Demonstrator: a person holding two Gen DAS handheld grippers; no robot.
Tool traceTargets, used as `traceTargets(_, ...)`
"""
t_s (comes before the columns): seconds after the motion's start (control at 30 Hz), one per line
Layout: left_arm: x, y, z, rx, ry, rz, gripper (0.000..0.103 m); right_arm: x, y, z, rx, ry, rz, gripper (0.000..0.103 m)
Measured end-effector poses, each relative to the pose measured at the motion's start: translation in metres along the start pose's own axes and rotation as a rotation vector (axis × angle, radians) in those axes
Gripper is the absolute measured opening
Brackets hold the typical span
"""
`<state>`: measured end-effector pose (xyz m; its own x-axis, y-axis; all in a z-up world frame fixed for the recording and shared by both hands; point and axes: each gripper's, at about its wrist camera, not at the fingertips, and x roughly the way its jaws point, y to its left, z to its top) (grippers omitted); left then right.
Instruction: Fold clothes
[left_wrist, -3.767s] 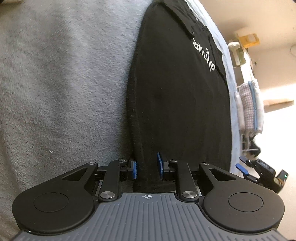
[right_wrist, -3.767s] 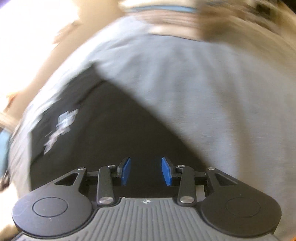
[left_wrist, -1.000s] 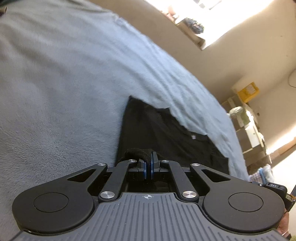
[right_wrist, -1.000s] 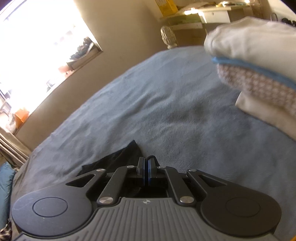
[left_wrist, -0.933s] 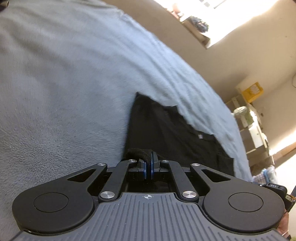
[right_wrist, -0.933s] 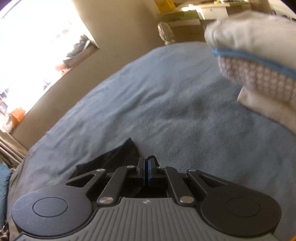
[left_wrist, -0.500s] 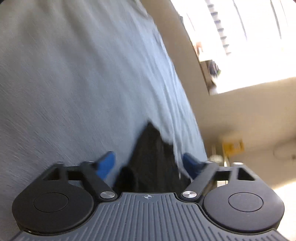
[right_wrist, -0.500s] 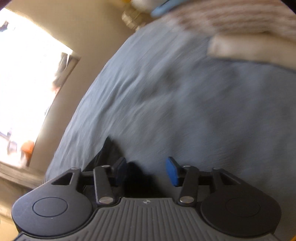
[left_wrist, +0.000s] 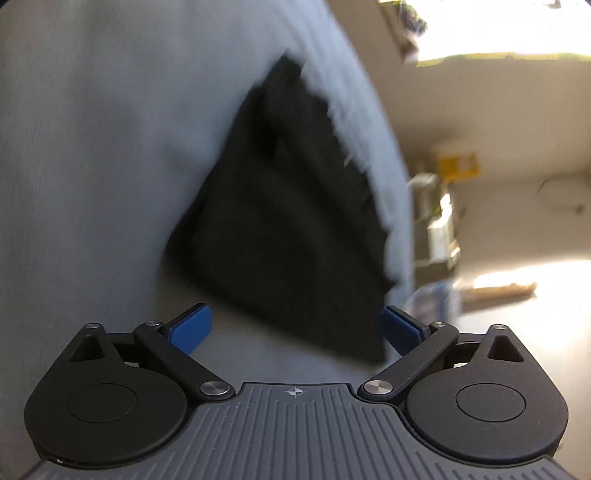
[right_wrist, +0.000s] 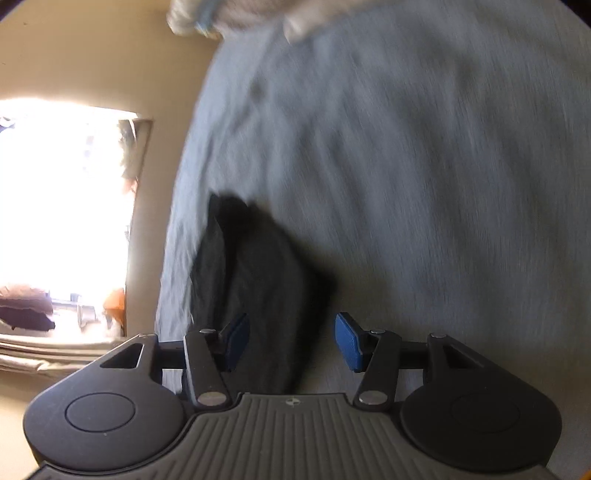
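Folded garment (left_wrist: 295, 221) on bedcover (left_wrist: 92, 147)

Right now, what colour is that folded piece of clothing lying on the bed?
Black; the folded garment shows best in the left wrist view, on a grey-blue blanket.

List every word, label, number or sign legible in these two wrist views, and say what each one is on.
None can be read.
Black folded garment: no print shows on the face turned up.
Yellow box on the shelves: any print is too blurred to read.
Left claw and right claw housings: only a small crosshair mark, no text.
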<state>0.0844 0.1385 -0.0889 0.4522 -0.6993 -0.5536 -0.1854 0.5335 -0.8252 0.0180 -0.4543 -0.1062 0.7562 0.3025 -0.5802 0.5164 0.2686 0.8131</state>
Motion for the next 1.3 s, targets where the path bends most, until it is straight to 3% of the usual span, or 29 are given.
traceTargets(0.07,0.007,0.006,-0.008,0.018,-0.030,0.053,0.079,0.010,-0.002,-0.001,0.022,0.002,-0.009,0.050)
traceTargets(0.13,0.009,0.007,-0.010,0.029,-0.081,0.052,0.077,0.020,-0.003,0.002,0.040,-0.003,-0.008,0.044)
traceTargets(0.2,0.011,0.006,-0.012,0.047,-0.133,0.071,0.061,0.027,-0.002,0.007,0.048,-0.026,0.002,0.038)
traceTargets(0.27,0.014,0.007,-0.005,0.044,-0.174,0.088,0.052,0.033,-0.003,0.011,0.061,-0.050,0.014,0.029)
traceTargets(0.3,0.015,0.006,-0.002,0.047,-0.196,0.098,0.039,0.036,-0.005,0.016,0.075,-0.063,0.016,0.020)
traceTargets(0.33,0.016,0.004,0.000,0.056,-0.215,0.124,0.032,0.039,-0.006,0.018,0.082,-0.078,0.016,0.010)
traceTargets(0.4,0.018,0.000,0.004,0.067,-0.250,0.176,0.006,0.042,-0.006,0.016,0.081,-0.107,0.017,0.005)
traceTargets(0.6,0.004,-0.020,-0.004,0.120,-0.338,0.212,0.001,0.028,0.013,0.002,-0.021,-0.188,-0.014,0.002)
traceTargets(0.9,-0.047,-0.040,-0.033,0.203,-0.382,0.187,0.000,-0.015,0.027,-0.014,-0.083,-0.174,0.016,0.002)
traceTargets(1.07,-0.085,-0.031,-0.066,0.240,-0.332,0.195,0.000,-0.057,0.009,-0.044,-0.097,-0.117,0.002,0.002)
traceTargets(1.3,-0.153,-0.001,-0.132,0.324,-0.170,0.198,0.000,-0.134,-0.038,-0.099,-0.056,0.026,-0.067,0.002)
